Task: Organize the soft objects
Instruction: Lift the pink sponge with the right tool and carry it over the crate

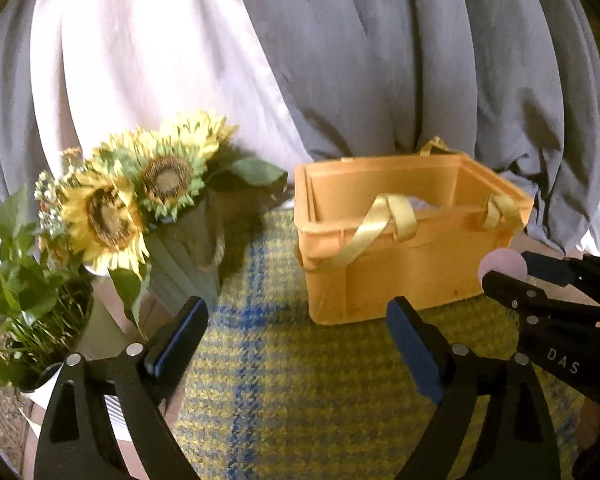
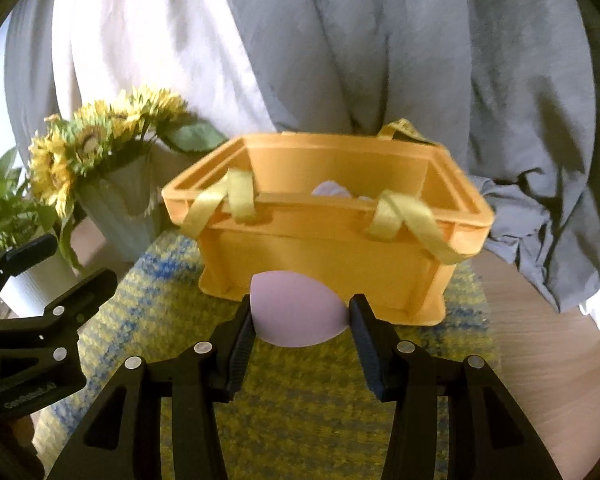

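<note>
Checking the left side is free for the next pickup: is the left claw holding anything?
No; in the left wrist view the left claw stands wide open with only the checked mat showing between its fingers.

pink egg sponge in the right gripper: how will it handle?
Pink sponge probably soft: it appears to narrow where the right gripper fingers pinch it. Likely light. Its rounded egg shape would probably roll if dropped on the mat rather than into the orange basket.

grey curtain (image 1: 419,60) behind wooden table (image 2: 539,360)
</note>
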Demonstrator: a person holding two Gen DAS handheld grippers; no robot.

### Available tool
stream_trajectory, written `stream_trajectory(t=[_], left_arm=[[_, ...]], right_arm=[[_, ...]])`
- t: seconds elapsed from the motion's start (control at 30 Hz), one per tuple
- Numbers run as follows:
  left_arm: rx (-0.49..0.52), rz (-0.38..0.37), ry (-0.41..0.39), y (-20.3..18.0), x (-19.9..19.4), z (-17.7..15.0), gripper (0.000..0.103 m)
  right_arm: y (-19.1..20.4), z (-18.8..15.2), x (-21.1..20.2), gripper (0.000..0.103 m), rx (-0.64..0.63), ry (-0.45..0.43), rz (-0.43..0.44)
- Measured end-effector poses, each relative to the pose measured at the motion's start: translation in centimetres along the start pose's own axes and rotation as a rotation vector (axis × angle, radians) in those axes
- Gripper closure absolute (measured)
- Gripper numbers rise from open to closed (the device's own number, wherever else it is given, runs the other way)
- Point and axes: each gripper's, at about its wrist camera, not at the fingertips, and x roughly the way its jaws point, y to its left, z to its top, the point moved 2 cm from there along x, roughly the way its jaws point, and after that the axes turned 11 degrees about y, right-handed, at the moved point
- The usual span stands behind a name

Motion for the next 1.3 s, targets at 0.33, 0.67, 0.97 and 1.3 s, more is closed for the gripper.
stream_trajectory(t=[0.33,0.67,0.97,1.3], left_arm=[[-0.006,0.000,-0.105,0.0,-2.9,2.1,0.008],[-0.020,-0.026,-0.204,-0.4,-4.7,5.1,0.007],[-0.034,-0.043,-0.253,-0.9,-5.0,7.6,0.006],[-0.039,-0.055,-0.272,-1.3,-3.7,10.0,0.004]], right_arm=[[-0.5,1.3,-3.0,0.055,0.028,-0.062,-0.007],[-1.6,3.8,-5.4,0.055,0.052,-0.153,-0.033],[-2.4,5.8,-6.0,0.055,0.059,-0.206,-0.057],[-3.8,8.6,-5.3,0.055,0.068,-0.236,-0.076]])
